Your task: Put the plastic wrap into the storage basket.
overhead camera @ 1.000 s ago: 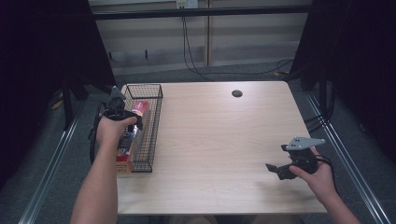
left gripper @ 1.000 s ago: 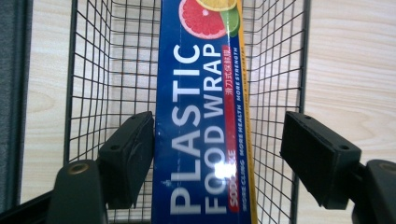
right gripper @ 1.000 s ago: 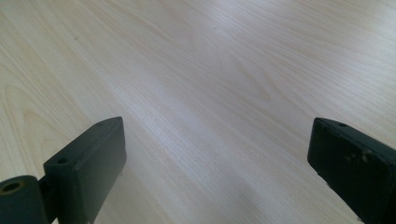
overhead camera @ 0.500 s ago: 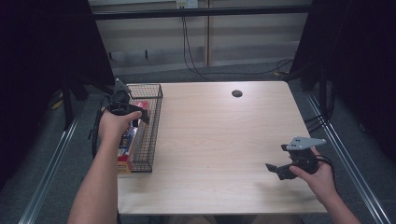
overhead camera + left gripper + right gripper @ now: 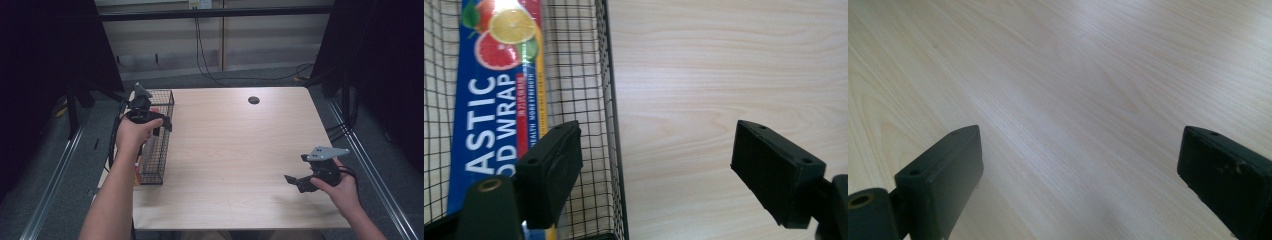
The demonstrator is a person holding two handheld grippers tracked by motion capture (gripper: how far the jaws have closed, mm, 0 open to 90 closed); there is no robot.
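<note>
High view, left of frame: left tool (image 5: pixel 150 117) is held over the far end of the black wire basket (image 5: pixel 162 150), which sits at the bench's (image 5: pixel 235 150) left edge. The left tool's jaws have just been opening; they stand apart with nothing between them. In the left gripper view the left tool (image 5: pixel 656 167) looks down with one jaw over the basket (image 5: pixel 611 100) interior and the other over bare wood, so the gap straddles the basket's side wall without touching it. The plastic wrap box (image 5: pixel 499 100), blue with citrus fruit printed on it, lies flat along the basket floor at the left of that view, free of the jaws. In the high view only a red-and-yellow sliver of the box (image 5: pixel 145 150) shows through the mesh beside the person's left forearm.

Centre of the high view: bare bench, with a small dark round hole (image 5: pixel 253 100) toward the upper middle.

Lower right of the high view: right tool (image 5: pixel 295 180) held low over the bench near its front edge, well apart from the basket. In the right gripper view the right tool (image 5: pixel 1080 175) has its jaws wide apart, nothing between them, plain wood grain under them.
</note>
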